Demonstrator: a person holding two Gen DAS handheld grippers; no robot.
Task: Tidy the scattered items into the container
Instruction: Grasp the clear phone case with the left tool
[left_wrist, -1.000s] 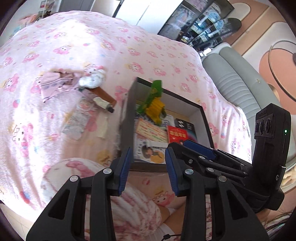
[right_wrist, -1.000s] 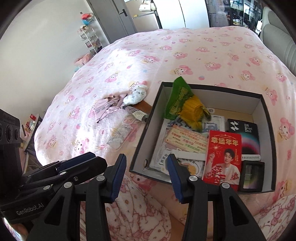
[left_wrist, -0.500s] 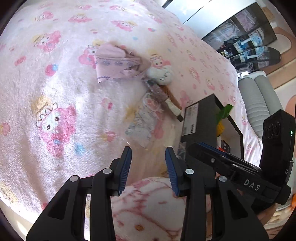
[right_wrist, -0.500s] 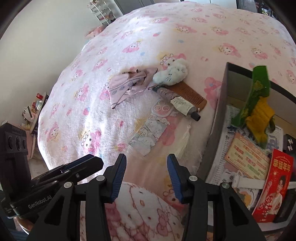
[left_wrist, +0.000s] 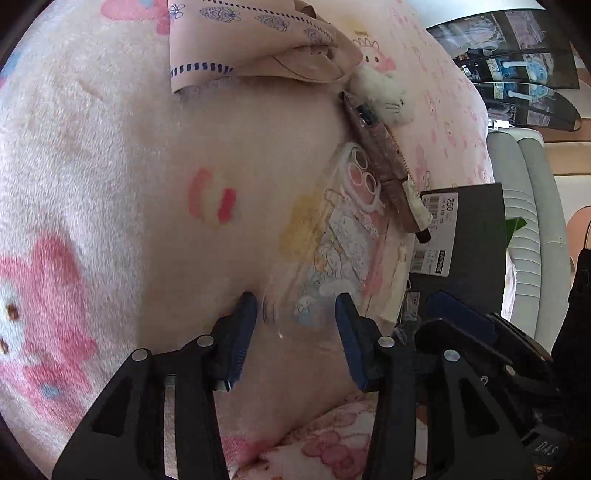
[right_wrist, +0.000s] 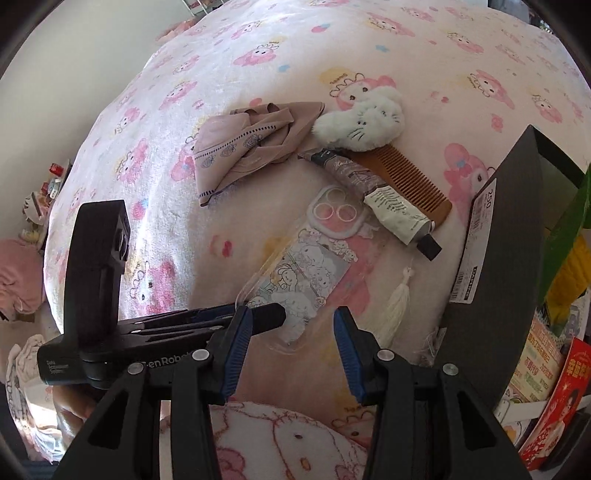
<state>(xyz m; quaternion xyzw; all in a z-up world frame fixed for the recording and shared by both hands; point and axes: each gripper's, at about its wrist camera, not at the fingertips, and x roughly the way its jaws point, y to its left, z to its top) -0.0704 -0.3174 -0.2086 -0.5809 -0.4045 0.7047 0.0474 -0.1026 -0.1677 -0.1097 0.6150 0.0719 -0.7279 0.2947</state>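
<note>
Right wrist view: we saw the clear phone case (right_wrist: 299, 273) lying flat on the pink blanket (right_wrist: 443, 66), centre of frame, its long axis running from lower left up to upper right, camera cutout end at the upper right. The left gripper (right_wrist: 273, 317) came in from the left edge, one fingertip over the case's lower-left end; we could not tell from here whether it touched. The right gripper (right_wrist: 291, 347) sat at the bottom centre, jaws wide, nothing between them, just below the case's lower end.

Around the case: a hand cream tube (right_wrist: 373, 195) lay diagonally at its upper right, cap end toward the lower right, resting across a brown comb (right_wrist: 410, 177). A white plush cat (right_wrist: 365, 122) was above the comb, touching it. A folded pink cloth (right_wrist: 247, 147) lay at upper left of the case, apart from it. A cream tassel (right_wrist: 397, 302) lay just right of the case. The black box (right_wrist: 495, 266) stood at the right edge with booklets (right_wrist: 543, 365) inside.

Left wrist view: left gripper (left_wrist: 295, 317) jaws were wide, straddling the case's (left_wrist: 332, 254) near end. The box wall (left_wrist: 469, 236) stood at the right, close beside the tassel (left_wrist: 397, 284).
</note>
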